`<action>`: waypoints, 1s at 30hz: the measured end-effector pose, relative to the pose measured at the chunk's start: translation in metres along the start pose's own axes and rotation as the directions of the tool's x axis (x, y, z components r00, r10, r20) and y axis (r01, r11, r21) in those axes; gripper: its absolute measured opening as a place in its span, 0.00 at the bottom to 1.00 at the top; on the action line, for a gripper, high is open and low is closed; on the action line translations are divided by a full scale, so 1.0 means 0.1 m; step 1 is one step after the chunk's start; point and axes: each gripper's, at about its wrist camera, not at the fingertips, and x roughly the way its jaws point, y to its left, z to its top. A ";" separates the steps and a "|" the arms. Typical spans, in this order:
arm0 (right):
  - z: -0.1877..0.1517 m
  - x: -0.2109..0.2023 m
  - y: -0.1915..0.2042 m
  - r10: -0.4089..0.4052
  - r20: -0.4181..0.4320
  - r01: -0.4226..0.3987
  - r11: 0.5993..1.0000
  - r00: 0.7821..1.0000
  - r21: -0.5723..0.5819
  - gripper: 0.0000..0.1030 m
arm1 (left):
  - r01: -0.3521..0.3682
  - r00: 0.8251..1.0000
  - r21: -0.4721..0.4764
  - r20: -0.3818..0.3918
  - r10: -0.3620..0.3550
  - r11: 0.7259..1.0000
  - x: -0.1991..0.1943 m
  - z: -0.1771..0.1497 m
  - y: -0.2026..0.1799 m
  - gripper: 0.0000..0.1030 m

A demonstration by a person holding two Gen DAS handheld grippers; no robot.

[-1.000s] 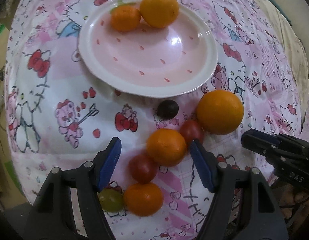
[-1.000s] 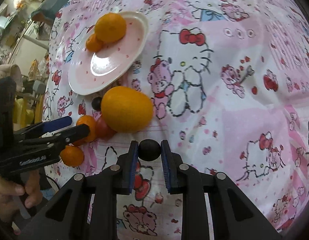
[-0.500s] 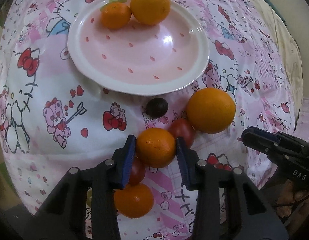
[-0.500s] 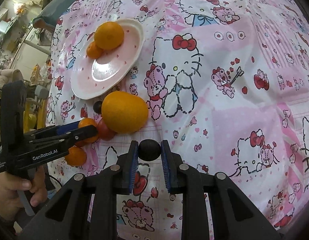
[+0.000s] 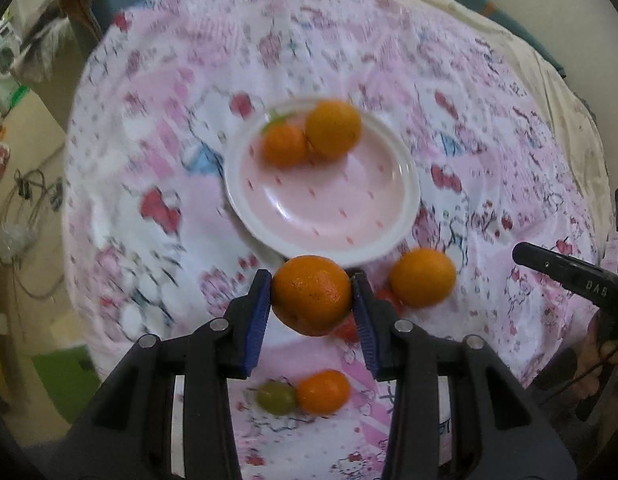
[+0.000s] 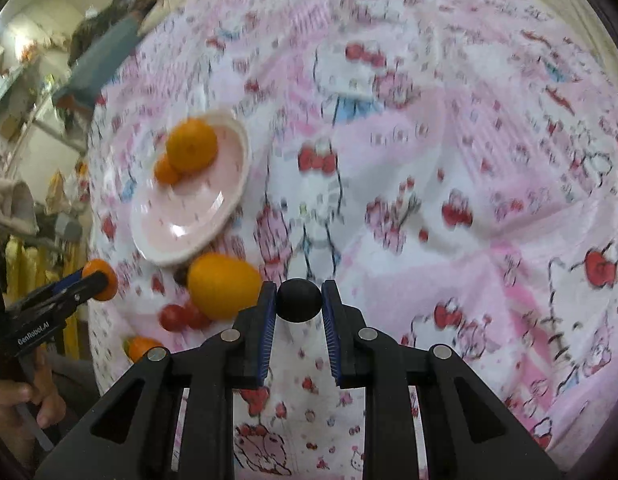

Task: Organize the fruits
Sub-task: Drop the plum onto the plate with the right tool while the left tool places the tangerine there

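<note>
A round orange mandarin (image 5: 312, 294) sits clamped in the left gripper (image 5: 312, 300), raised just in front of the pink speckled ceramic plate (image 5: 397, 236) (two oranges already on its far side). Right of that plate, the right gripper (image 6: 299, 300) is closed on a small dark round fruit (image 6: 299, 300) above the pink cartoon-print cloth (image 6: 429, 200).

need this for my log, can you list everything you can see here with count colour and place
plate: 1, pink with white rim, mid cloth
oranges on plate: 2, orange, far side
held orange: 1, orange, between left pads
loose oranges: 2, orange, on cloth
tomatoes: 2, red, near big orange
green fruit: 1, green, beside small orange
dark fruit: 1, black, between right pads
tablecloth: 1, pink cartoon print
left gripper: shut
right gripper: shut
</note>
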 end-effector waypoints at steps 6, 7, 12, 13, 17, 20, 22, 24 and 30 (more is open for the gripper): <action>0.24 -0.07 0.15 0.086 0.046 -0.086 0.996 0.995 -0.006 0.23 | -0.047 0.997 -0.028 0.066 0.049 0.998 -0.23 0.35 0.25 0.35; 0.27 -0.05 0.19 0.095 0.047 -0.094 0.995 0.994 -0.013 0.23 | -0.049 0.997 -0.035 0.066 0.051 0.998 -0.22 0.38 0.27 0.35; 0.44 0.07 0.34 0.145 0.045 -0.143 0.989 0.988 -0.032 0.23 | -0.037 0.997 -0.047 0.067 0.040 0.998 -0.15 0.56 0.34 0.35; 0.47 0.11 0.36 0.147 0.041 -0.145 0.989 0.988 -0.035 0.23 | -0.036 0.997 -0.043 0.067 0.039 0.998 -0.13 0.58 0.33 0.35; 0.60 0.37 0.47 0.120 0.013 -0.119 0.991 0.993 -0.064 0.23 | -0.047 0.997 -0.005 0.055 0.047 0.999 0.06 0.67 0.26 0.35; 0.64 0.57 0.51 0.132 -0.018 -0.133 0.990 0.991 -0.054 0.23 | -0.053 0.998 0.025 0.030 0.053 0.998 0.28 0.69 0.22 0.35; 0.67 0.72 0.56 0.136 -0.046 -0.138 0.989 0.990 -0.055 0.23 | -0.062 0.998 0.046 0.010 0.062 0.997 0.46 0.68 0.20 0.35; 0.69 0.82 0.62 0.141 -0.058 -0.145 0.987 0.988 -0.064 0.23 | -0.080 0.997 0.085 -0.016 0.082 0.993 0.62 0.65 0.15 0.35; 0.78 1.09 0.66 0.211 -0.114 -0.210 0.977 0.971 0.015 0.23 | -0.059 0.996 0.093 -0.062 0.065 0.994 0.87 0.68 0.13 0.35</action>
